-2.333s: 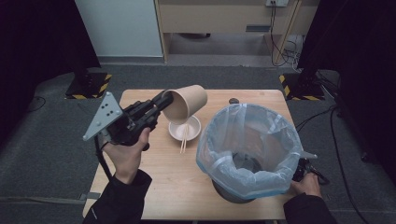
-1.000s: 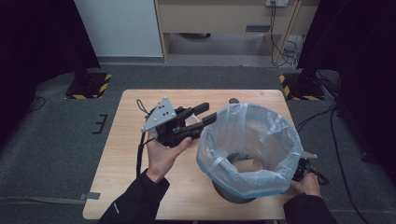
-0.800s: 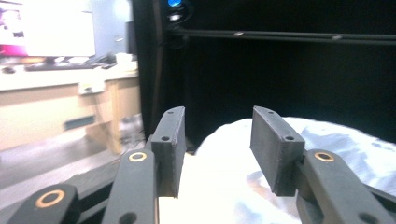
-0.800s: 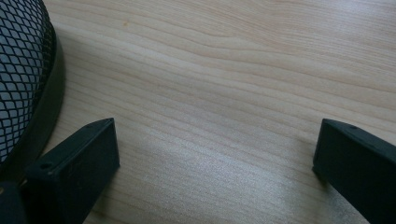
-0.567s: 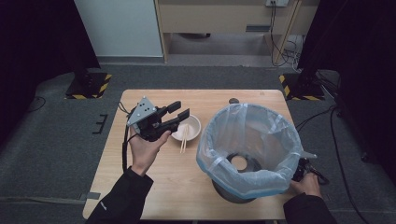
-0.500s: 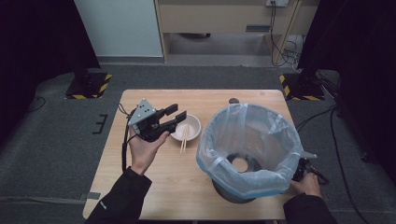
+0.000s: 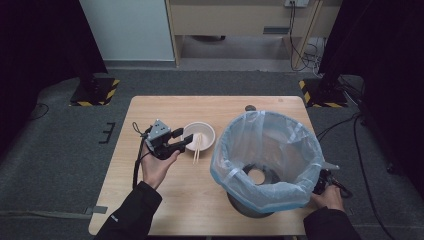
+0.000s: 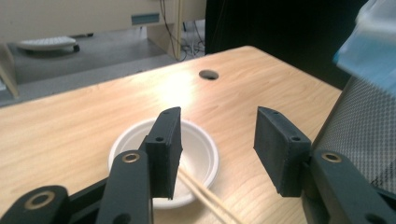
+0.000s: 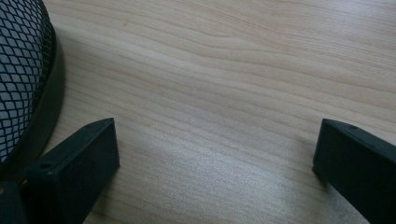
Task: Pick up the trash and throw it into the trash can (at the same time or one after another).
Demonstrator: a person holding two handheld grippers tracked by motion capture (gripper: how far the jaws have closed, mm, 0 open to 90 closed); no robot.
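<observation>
Bowl (image 7: pixel 199 135) with chopsticks (image 7: pixel 196 148) on tabletop (image 7: pixel 190 200), just ahead of left claw (image 7: pixel 185 140); jaws released, just opening, grasping nothing.

We find no lettering, brand, number or label that can be read in any of the views. The nearest thing to a sign is the yellow-and-black hazard striping (image 7: pixel 95 92) on the floor plates at the far left and far right (image 7: pixel 316 95) of the tabletop (image 7: pixel 200 200); it carries no words. A small pale mark on the sleeve (image 7: pixel 116 218) is too small for us to read.
</observation>
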